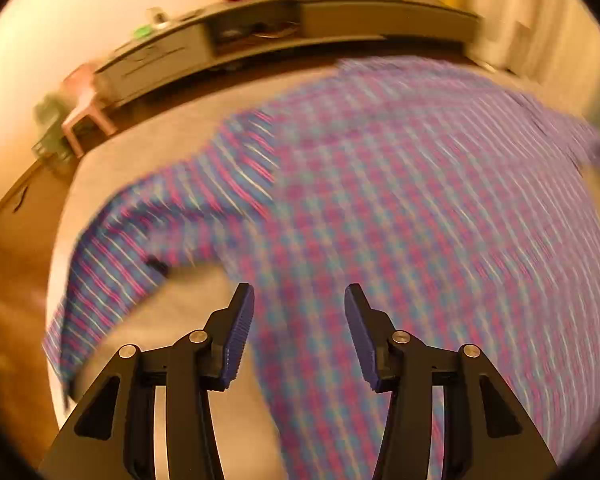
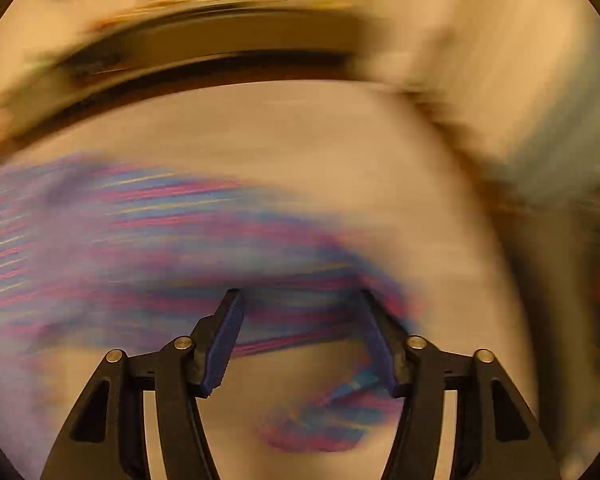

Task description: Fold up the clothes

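A blue, pink and purple checked shirt point(image 1: 380, 200) lies spread over a light grey surface point(image 1: 160, 152), one sleeve point(image 1: 112, 264) reaching toward the left edge. My left gripper point(image 1: 298, 288) hovers over the shirt's near part with its jaws apart and nothing pinched between the blue pads point(image 1: 238, 336). The right wrist view is heavily blurred. There the shirt point(image 2: 140, 240) streaks across the left and middle, and a small bunch of its cloth point(image 2: 320, 424) lies below. My right gripper point(image 2: 300, 292) is open above a sleeve-like strip, gripping nothing.
A long dark low cabinet point(image 1: 260, 36) with small items on top runs along the far wall. A pink stool point(image 1: 86, 100) stands at its left end. Wooden floor point(image 1: 12, 280) borders the grey surface on the left.
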